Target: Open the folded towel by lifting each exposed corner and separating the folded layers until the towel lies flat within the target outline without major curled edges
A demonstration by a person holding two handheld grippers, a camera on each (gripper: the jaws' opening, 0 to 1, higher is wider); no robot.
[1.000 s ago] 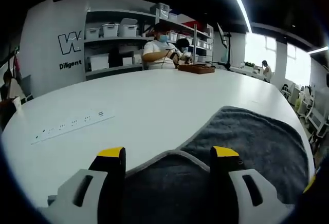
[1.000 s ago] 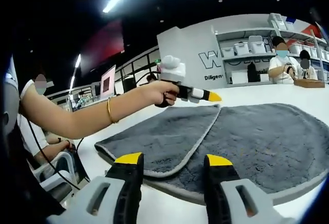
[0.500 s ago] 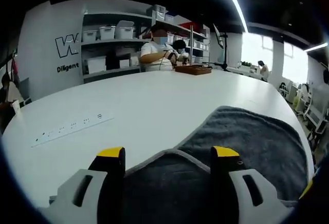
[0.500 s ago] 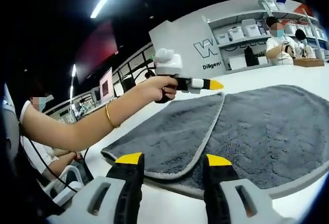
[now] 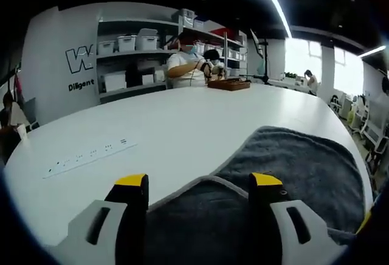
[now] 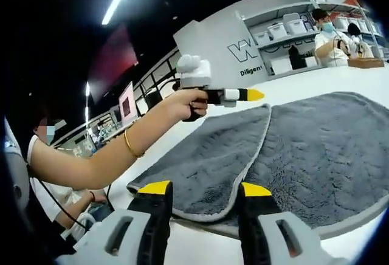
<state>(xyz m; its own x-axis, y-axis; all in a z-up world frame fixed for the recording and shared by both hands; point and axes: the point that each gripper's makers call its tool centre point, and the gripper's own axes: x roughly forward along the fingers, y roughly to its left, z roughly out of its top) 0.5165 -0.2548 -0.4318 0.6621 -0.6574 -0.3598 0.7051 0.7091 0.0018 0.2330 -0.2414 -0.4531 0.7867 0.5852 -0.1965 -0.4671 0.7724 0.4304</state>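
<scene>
Closest to me, my right tool sits with its jaws spread wide and nothing between them, just short of the near edge of the towel. The towel is a grey plush one lying on the white counter, with a folded flap laid over its left part. My left tool is also gaping and empty, hovering above the towel's pale trimmed edge.

I reckon the step is grabbing that flap. Best bet: pinch only the top layer right at the rounded corner nearest the right tool, lift a little, then peel it away from the towel so it doesn't drag the lower layer along.

Beyond the towel there's a power strip on the counter, then shelves with bins.

Can't make out any target outline, and the towel's right side is cut off, so I can't tell how many folds are left.
</scene>
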